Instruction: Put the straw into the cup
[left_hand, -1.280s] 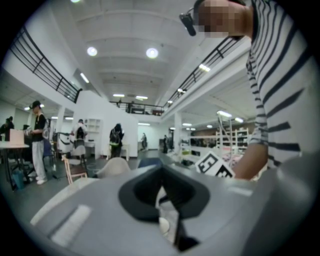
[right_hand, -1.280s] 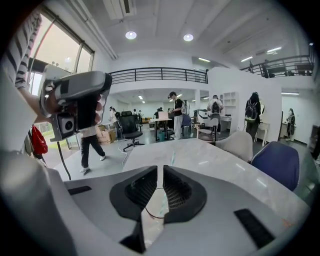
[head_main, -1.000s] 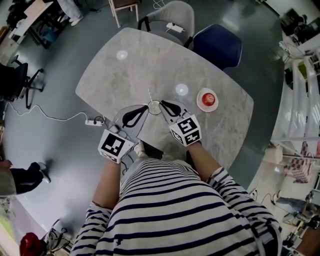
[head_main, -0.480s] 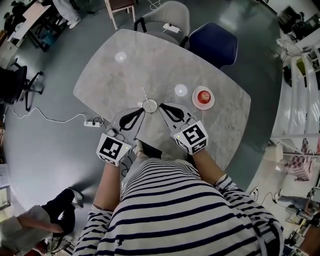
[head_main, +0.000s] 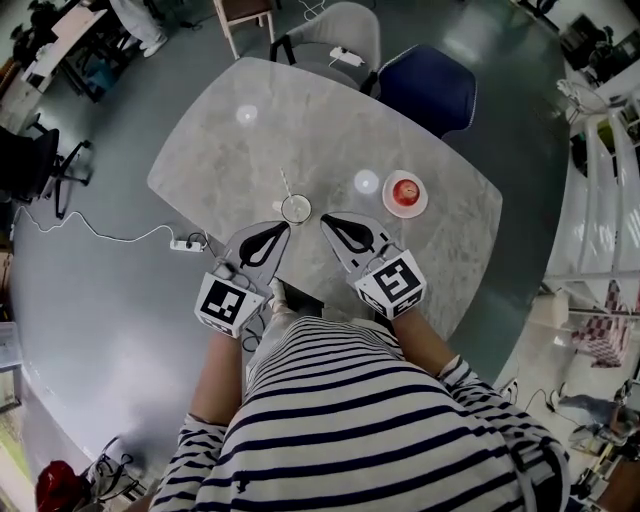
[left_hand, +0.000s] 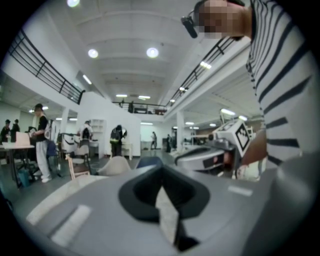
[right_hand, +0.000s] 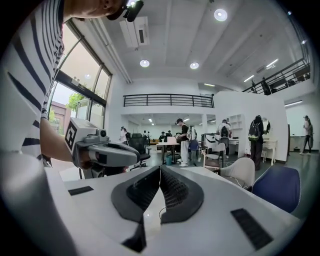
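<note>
Left tool (head_main: 281, 227) closed | right tool (head_main: 326, 218) closed | tips near cup (head_main: 296, 209)

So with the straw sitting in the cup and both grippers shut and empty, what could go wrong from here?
1. The straw leans out over one side of the cup. If the cup is light, it might tip, or the straw might slide out.
2. The left gripper and right gripper hover with their tips close to the cup, so a careless move could knock it over.
</note>
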